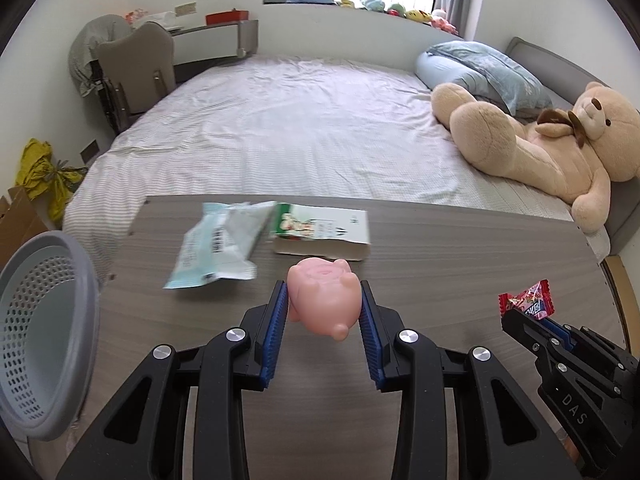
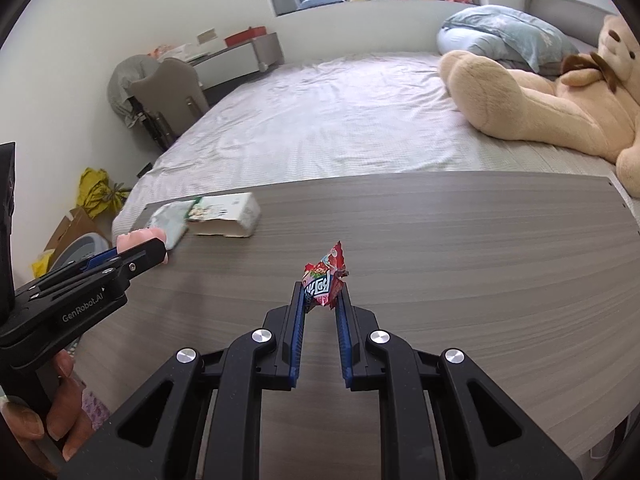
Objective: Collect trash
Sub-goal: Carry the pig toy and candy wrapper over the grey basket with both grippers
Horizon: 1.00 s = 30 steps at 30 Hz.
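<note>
My left gripper (image 1: pixel 324 300) is shut on a pink toy pig (image 1: pixel 322 296), held just above the grey wooden table (image 1: pixel 440 248); the pig (image 2: pixel 140 238) also shows in the right wrist view at the left gripper's (image 2: pixel 136 256) tip. To the right, my right gripper (image 2: pixel 322 292) is shut on a red candy wrapper (image 2: pixel 326 276), lifted off the tabletop (image 2: pixel 480 240); that wrapper (image 1: pixel 528 300) and the right gripper (image 1: pixel 520 316) appear at the right of the left wrist view. A pale blue wipes packet (image 1: pixel 220 244) and a white carton (image 1: pixel 320 234) lie at the table's far left.
A grey perforated basket (image 1: pixel 44 336) stands off the table's left edge. Beyond the table is a bed (image 1: pixel 288 128) with a large teddy bear (image 1: pixel 560 144) and a blue pillow (image 1: pixel 480 68). A chair (image 1: pixel 132 72) and yellow bag (image 1: pixel 40 172) sit left of the bed.
</note>
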Tool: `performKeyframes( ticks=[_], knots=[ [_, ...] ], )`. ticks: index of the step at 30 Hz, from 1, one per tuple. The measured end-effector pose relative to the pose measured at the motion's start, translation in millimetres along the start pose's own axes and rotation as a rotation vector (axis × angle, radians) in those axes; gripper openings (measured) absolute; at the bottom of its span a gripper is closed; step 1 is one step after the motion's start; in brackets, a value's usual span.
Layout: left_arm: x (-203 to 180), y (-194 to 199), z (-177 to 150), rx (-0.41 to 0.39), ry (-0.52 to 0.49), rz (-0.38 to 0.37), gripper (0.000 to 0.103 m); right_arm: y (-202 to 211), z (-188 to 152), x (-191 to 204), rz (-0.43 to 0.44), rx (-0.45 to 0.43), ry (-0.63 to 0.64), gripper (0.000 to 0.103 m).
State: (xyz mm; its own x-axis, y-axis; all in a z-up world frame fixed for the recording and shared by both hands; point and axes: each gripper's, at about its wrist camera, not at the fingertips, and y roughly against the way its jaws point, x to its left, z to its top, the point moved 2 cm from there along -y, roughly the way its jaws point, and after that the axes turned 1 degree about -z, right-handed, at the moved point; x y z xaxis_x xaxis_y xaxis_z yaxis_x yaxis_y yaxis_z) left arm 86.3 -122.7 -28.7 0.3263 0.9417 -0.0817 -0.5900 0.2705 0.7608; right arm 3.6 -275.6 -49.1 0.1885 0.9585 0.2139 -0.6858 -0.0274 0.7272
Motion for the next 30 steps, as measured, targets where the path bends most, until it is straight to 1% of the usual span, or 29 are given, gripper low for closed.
performKeyframes(
  ticks=[5, 11, 20, 21, 24, 25, 30],
  knots=[
    [42, 24, -12, -0.023, 0.042, 0.054, 0.034, -2, -2, 42, 0.05, 0.01, 0.056, 0.016],
    [102, 41, -28, -0.02, 0.115, 0.125, 0.034, -15, -2, 93, 0.105, 0.036, 0.13, 0.016],
    [184, 57, -46, -0.007, 0.203, 0.234, 0.034, -36, 1, 179, 0.189, 0.07, 0.268, 0.016],
    [192, 58, -47, -0.005, 0.212, 0.241, 0.034, -37, 2, 186, 0.178, 0.071, 0.262, 0.016],
    [217, 60, -48, 0.005, 0.24, 0.264, 0.034, -45, 5, 216, 0.217, 0.082, 0.305, 0.016],
    [225, 61, -49, 0.007, 0.248, 0.272, 0.034, -47, 5, 223, 0.25, 0.084, 0.334, 0.016],
    [260, 62, -51, 0.022, 0.282, 0.311, 0.034, -61, 7, 267, 0.304, 0.112, 0.391, 0.016]
  ],
)
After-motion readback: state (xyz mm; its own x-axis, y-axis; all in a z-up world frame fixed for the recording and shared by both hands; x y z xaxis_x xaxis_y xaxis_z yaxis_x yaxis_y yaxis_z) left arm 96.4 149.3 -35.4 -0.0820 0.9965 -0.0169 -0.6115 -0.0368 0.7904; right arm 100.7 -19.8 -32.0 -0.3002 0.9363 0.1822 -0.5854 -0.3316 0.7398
